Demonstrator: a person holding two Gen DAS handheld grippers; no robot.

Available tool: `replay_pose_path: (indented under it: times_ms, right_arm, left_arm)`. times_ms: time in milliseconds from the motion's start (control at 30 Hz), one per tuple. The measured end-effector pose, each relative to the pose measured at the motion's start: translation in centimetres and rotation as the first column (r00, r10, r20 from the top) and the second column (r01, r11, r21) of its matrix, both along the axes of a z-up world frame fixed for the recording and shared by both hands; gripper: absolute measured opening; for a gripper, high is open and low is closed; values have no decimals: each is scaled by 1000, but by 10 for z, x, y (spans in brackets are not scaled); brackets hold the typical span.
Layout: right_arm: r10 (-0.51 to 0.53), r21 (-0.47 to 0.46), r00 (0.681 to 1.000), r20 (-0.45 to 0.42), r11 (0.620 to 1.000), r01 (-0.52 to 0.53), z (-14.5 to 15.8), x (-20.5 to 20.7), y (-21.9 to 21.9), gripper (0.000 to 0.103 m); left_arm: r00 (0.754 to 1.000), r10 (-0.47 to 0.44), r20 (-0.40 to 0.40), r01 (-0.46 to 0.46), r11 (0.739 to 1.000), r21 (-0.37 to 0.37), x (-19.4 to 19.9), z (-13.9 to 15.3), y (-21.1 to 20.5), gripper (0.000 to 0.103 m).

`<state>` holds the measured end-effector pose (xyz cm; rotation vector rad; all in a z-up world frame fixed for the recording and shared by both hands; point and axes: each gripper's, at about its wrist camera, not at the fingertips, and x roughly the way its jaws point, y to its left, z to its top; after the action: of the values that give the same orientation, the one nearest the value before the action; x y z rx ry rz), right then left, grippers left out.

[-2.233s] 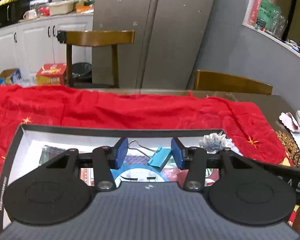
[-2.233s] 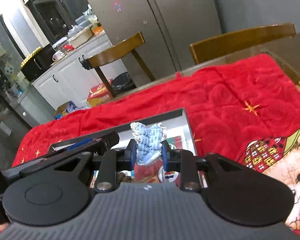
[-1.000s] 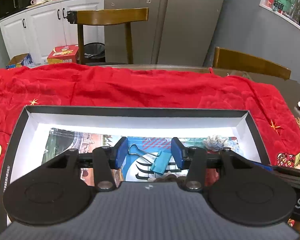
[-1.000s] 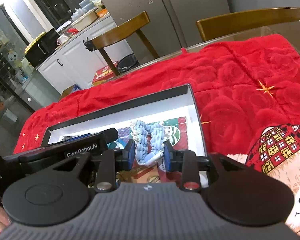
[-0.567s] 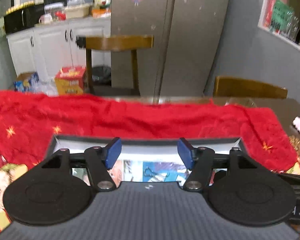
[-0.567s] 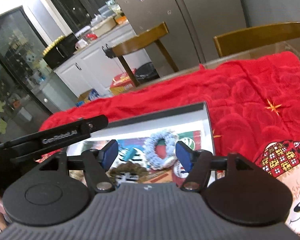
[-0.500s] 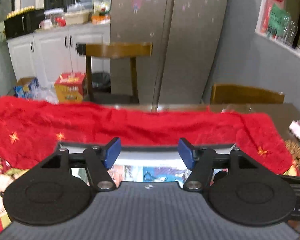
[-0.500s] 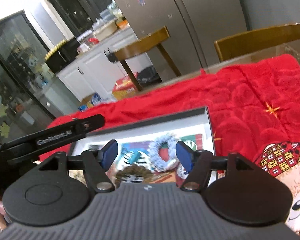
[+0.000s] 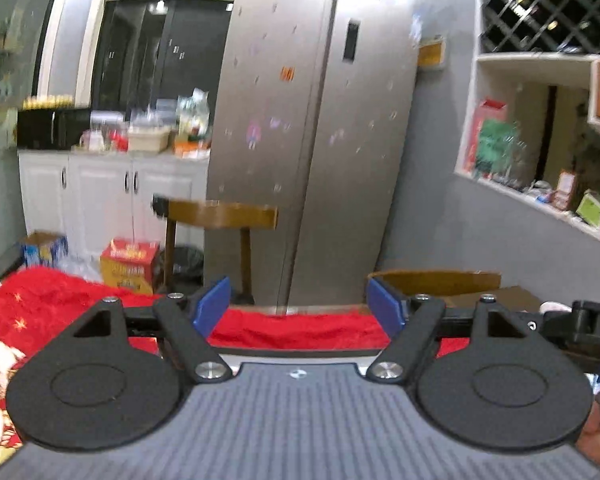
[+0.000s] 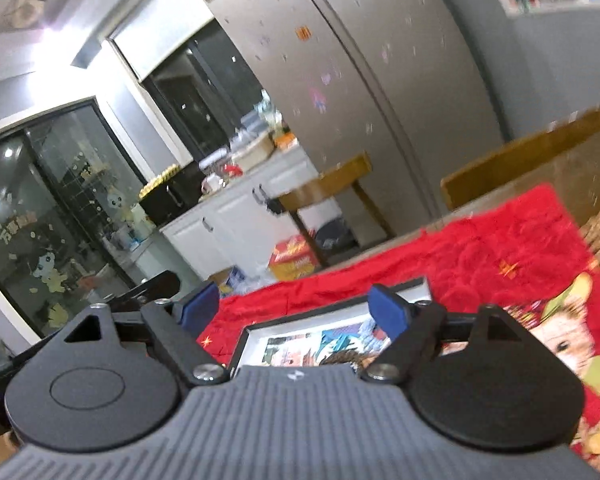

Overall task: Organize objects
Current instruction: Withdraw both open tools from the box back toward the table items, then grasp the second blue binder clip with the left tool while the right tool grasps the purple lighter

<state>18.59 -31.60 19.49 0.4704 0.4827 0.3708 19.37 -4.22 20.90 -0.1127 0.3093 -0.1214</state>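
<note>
My left gripper (image 9: 300, 308) is open and empty, raised and tilted up over the red tablecloth (image 9: 300, 330); only a sliver of the box's far rim (image 9: 296, 353) shows under it. My right gripper (image 10: 296, 308) is open and empty, lifted above the black-rimmed box (image 10: 332, 312). Inside the box I see the printed lining and part of the pale blue knitted scrunchie (image 10: 374, 334). The teal binder clip is hidden from both views.
A wooden chair (image 9: 220, 216) stands behind the table by the grey fridge (image 9: 316, 140); a second chair back (image 9: 436, 280) is at the right. White cabinets (image 9: 100, 196) and a red carton (image 9: 130, 258) are at the back left. The other gripper's arm (image 9: 588, 324) is at the right.
Both grippers opened and let go: the binder clip and the scrunchie dropped into the box. Since then both grippers have risen and tilted upward, away from the box.
</note>
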Motion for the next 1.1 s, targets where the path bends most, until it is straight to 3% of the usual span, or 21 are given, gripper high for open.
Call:
replay_pose_path:
  times_ms: [167, 367, 433, 500, 567, 633, 800, 967, 1100]
  right_arm:
    - [-53, -73, 991, 122, 995, 62, 11, -47, 7, 103]
    - [-56, -139, 983, 175, 987, 81, 7, -83, 23, 103]
    - [-114, -147, 968, 221, 978, 149, 5, -95, 27, 103]
    - [-212, -119, 939, 270, 961, 251, -2, -104, 26, 103]
    - [-226, -133, 933, 280, 953, 270, -10, -104, 24, 103]
    - [-239, -151, 935, 264, 947, 285, -21, -97, 23, 103]
    - [-254, -154, 955, 155, 948, 278, -66, -76, 17, 103]
    - [-247, -165, 968, 43, 954, 251, -101, -62, 12, 103]
    - [-242, -127, 970, 14, 962, 242, -113, -57, 13, 99]
  left_arm:
    - [997, -1, 75, -3, 999, 52, -62, -1, -15, 87]
    - [994, -72, 77, 58, 983, 177, -124, -43, -35, 87]
    - [993, -87, 78, 70, 979, 191, -139, -63, -40, 88]
    - [993, -114, 42, 106, 981, 163, -140, -93, -42, 89]
    - [985, -162, -64, 169, 977, 133, -131, -120, -50, 89]
    - [970, -191, -150, 209, 971, 119, -120, -148, -59, 89]
    - [952, -149, -268, 188, 975, 122, -92, -196, -69, 88]
    - [930, -120, -346, 161, 982, 93, -65, -215, -61, 83]
    - [934, -101, -342, 139, 986, 90, -47, -216, -60, 76]
